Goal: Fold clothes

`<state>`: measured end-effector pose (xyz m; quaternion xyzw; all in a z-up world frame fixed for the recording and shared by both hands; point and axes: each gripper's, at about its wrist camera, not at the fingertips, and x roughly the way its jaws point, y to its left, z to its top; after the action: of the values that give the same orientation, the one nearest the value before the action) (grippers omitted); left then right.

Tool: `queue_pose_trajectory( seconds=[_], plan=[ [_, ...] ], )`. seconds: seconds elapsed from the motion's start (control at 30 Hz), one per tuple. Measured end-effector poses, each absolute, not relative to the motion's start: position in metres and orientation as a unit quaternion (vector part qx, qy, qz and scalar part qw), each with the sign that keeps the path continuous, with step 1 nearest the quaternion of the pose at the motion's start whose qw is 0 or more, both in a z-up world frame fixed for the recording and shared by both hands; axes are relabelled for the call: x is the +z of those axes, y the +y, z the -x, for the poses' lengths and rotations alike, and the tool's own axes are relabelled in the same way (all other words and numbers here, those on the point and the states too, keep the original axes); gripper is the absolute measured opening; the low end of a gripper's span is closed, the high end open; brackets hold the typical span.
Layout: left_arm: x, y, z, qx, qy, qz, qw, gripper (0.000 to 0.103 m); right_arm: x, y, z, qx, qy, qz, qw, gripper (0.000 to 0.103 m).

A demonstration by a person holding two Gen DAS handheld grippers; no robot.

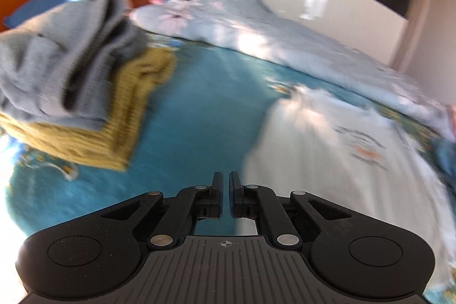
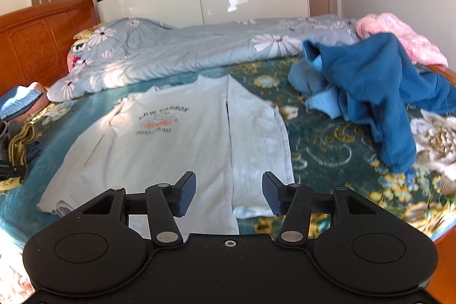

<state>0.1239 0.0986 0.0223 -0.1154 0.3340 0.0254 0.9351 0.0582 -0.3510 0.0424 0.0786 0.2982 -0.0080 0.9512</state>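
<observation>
The pale printed T-shirt (image 2: 159, 150) lies flat on the bed (image 2: 327, 138), its right side already folded in — thin, limp cotton, best pinched at a hem corner. Left tool (image 1: 225, 180) is closed on nothing; right tool (image 2: 228, 184) stands apart — empty.

The left hand-held gripper (image 1: 225, 184) is closed on nothing (picture blurry), above the teal bed (image 1: 199, 110), between folded sweaters (image 1: 71, 76) and white shirt (image 1: 342, 161).
</observation>
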Motion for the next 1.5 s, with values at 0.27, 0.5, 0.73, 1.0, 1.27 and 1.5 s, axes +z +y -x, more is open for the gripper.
queue_pose_trajectory(
  seconds=[0.27, 0.5, 0.73, 1.0, 1.27, 1.5],
  plan=[
    [-0.011, 0.035, -0.091, -0.079, 0.359, 0.084, 0.926, 0.015, -0.001, -0.361, -0.063, -0.022, 0.349, -0.11, 0.93, 0.051],
    [-0.033, 0.015, -0.09, -0.097, 0.375, 0.054, 0.92, 0.022, -0.033, -0.367, -0.076, -0.002, 0.379, -0.179, 0.908, 0.05],
    [-0.032, 0.01, -0.092, -0.098, 0.372, 0.052, 0.922, 0.027, -0.037, -0.364, -0.086, -0.012, 0.376, -0.193, 0.906, 0.008],
    [-0.028, 0.003, -0.096, -0.092, 0.356, 0.065, 0.928, 0.039, -0.034, -0.375, -0.09, -0.038, 0.37, -0.197, 0.907, 0.004],
    [-0.021, 0.01, -0.089, 0.0, 0.323, 0.032, 0.946, 0.004, -0.036, -0.378, -0.088, -0.037, 0.368, -0.203, 0.907, 0.004],
    [-0.016, 0.027, -0.079, 0.025, 0.327, 0.025, 0.944, 0.004, -0.038, -0.371, -0.089, -0.034, 0.377, -0.185, 0.907, 0.004]
  ],
)
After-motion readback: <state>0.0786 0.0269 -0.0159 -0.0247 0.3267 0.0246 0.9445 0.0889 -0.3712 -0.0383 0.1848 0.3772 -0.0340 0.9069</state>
